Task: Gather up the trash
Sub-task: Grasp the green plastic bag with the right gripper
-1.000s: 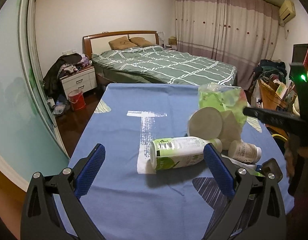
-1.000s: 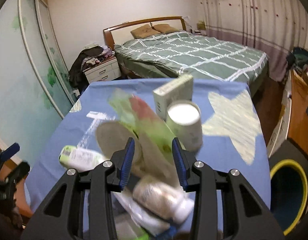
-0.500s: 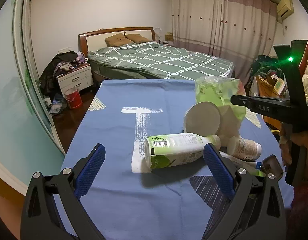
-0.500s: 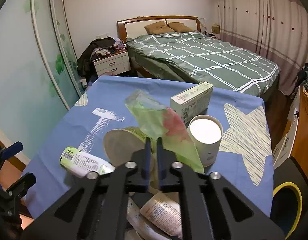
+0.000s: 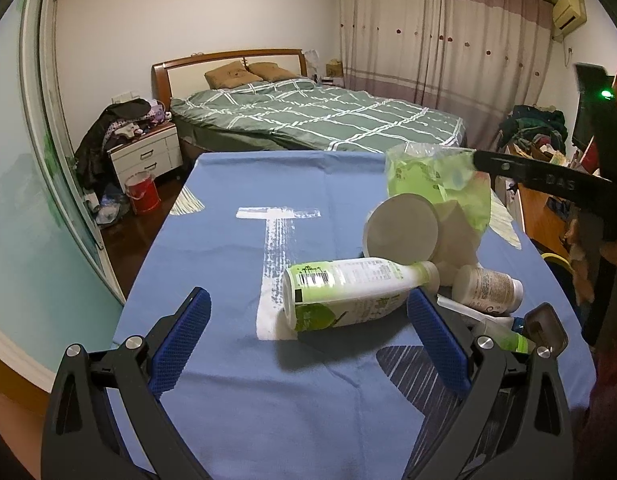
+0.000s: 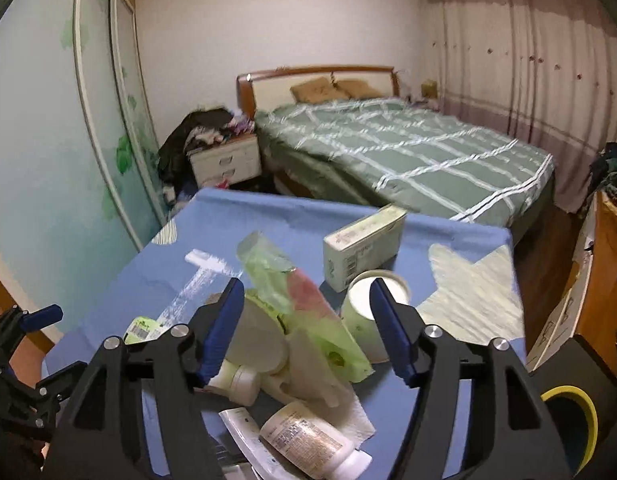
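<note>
Right claw [image 6: 306,330]: opening, green bag [image 6: 304,312] between its fingers, unpressed.
Left claw [image 5: 308,344]: open, empty.
Bottles: two lying [image 5: 348,294], [image 5: 488,288].
Cups: two.
Right view only: box [image 6: 364,246], yellow-rimmed bin [image 6: 576,412].

A matt blue cloth [image 5: 228,264] lies under a glossy plastic bottle [image 5: 348,294] and crinkled translucent wrapper [image 6: 296,300].

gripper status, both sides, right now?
Left gripper: open, holding nothing; green-label bottle lies ahead of it.
Right gripper: jaws opening, green plastic bag between them, pads not pressing it.
</note>
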A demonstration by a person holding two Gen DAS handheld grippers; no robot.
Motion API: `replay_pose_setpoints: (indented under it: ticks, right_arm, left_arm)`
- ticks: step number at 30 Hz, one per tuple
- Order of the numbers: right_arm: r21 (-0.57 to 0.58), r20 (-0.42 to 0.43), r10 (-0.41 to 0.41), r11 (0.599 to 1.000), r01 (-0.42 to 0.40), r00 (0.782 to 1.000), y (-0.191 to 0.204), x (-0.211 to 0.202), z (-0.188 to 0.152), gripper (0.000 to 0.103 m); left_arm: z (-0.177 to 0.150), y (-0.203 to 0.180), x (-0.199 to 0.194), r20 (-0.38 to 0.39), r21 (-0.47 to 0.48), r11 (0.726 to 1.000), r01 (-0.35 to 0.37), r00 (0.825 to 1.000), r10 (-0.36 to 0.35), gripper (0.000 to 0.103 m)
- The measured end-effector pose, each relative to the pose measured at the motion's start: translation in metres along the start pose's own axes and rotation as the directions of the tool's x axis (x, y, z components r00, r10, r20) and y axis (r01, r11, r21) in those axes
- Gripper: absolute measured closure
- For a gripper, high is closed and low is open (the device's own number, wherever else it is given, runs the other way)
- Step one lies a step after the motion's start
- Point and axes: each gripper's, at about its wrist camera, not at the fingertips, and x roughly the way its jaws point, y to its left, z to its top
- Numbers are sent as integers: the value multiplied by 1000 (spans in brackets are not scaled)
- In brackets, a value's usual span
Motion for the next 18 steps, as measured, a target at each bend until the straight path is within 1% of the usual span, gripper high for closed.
replay_pose_setpoints:
  ticks: [3, 4, 5, 7, 9, 13, 16, 18]
  right_arm:
    - [2, -36, 21, 1000, -21, 999, 3, 17, 2, 41]
    - [3, -45, 19, 1000, -19, 999, 3, 22, 3, 44]
    - [0, -56, 13, 1000, -13, 998, 4, 27, 4, 49]
    - [-8, -76, 9, 1000, -9, 997, 6, 33, 4, 77]
    - [-14, -82, 2, 1000, -3, 997, 8, 33, 2, 96]
    - [-3, -42, 8, 1000, -8, 999, 8, 19, 1, 98]
    - [4, 9, 21, 1000, -21, 1000, 8, -2, 3, 98]
    - [8, 57, 19, 1000, -19, 998, 8, -21, 7, 98]
  left_arm:
    - [0, 0, 2, -2, 1, 1000, 0, 1000, 0, 6]
    - [0, 0, 2, -1, 2, 1000, 1, 1000, -1, 6]
    - [0, 0, 2, -1, 1, 1000, 1, 1000, -1, 6]
    - [0, 1, 3, -4, 1, 1000, -1, 1000, 1, 6]
    - [0, 1, 6, -8, 0, 1000, -1, 1000, 1, 6]
    - [-2, 1, 10, -17, 0, 1000, 2, 1000, -2, 6]
    - [-3, -2, 13, -26, 6, 1000, 8, 1000, -7, 6]
    - [-4, -4, 13, -27, 11, 1000, 11, 1000, -11, 6]
